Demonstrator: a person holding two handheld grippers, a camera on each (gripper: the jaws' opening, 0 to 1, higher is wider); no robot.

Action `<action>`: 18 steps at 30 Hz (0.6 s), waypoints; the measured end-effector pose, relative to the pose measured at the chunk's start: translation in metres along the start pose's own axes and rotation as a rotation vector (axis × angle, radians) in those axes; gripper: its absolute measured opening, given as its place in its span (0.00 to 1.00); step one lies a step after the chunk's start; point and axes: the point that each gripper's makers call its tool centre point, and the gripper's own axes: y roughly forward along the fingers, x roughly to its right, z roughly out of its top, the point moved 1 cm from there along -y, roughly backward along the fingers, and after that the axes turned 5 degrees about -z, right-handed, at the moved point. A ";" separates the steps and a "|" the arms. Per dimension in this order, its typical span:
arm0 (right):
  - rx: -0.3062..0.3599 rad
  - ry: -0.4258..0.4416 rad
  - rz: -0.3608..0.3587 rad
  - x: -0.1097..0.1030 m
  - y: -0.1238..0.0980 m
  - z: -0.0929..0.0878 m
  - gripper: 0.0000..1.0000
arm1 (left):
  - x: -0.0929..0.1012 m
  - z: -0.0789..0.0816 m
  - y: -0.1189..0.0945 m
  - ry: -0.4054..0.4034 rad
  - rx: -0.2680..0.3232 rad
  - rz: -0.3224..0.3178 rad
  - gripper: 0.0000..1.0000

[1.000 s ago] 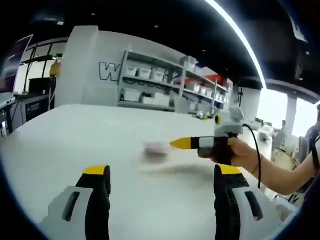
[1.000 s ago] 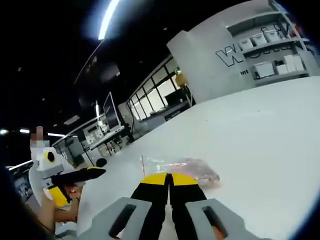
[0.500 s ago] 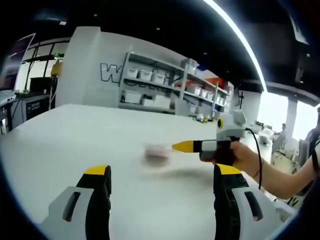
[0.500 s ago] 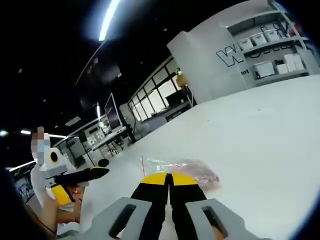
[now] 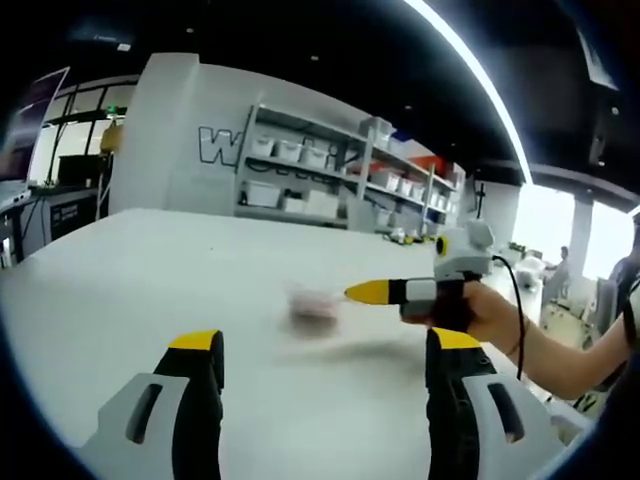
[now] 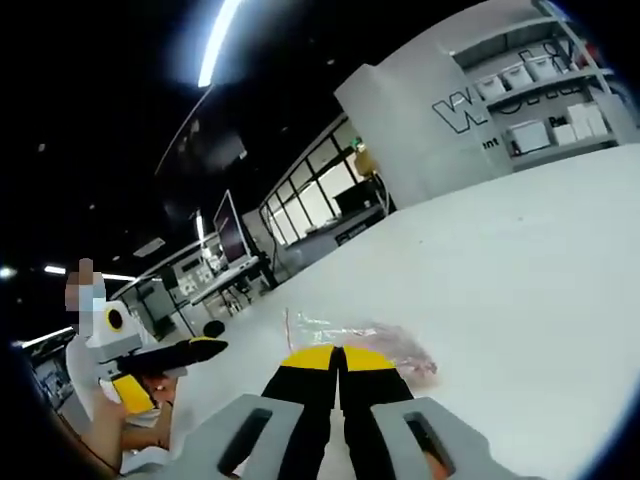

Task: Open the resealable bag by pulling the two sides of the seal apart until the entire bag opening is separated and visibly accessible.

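Observation:
A clear resealable bag (image 6: 362,335) with pinkish contents lies flat on the white table (image 6: 530,260). My right gripper (image 6: 338,358) is shut, its yellow tips pressed together just short of the bag's near edge. In the left gripper view the bag (image 5: 312,303) is a blurred pale patch mid-table. The right gripper (image 5: 362,291) comes in from the right there, held in a hand (image 5: 485,308), its tip beside the bag and above the table. My left gripper (image 5: 325,340) stands wide open with nothing between its fingers, well short of the bag. The right gripper view has the left gripper (image 6: 170,353) at far left.
Shelves with white bins (image 5: 300,170) line the far wall behind the table (image 5: 130,270). Desks with monitors (image 6: 228,235) stand beyond the table's left side. The person's forearm (image 5: 560,350) reaches in from the right.
In the right gripper view the left gripper has drifted a little to the right, toward the bag. The bag and my right gripper's shut jaws look unchanged.

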 end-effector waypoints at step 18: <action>-0.002 0.017 0.009 -0.003 -0.006 -0.005 0.00 | 0.001 -0.006 0.003 -0.007 -0.009 -0.006 0.79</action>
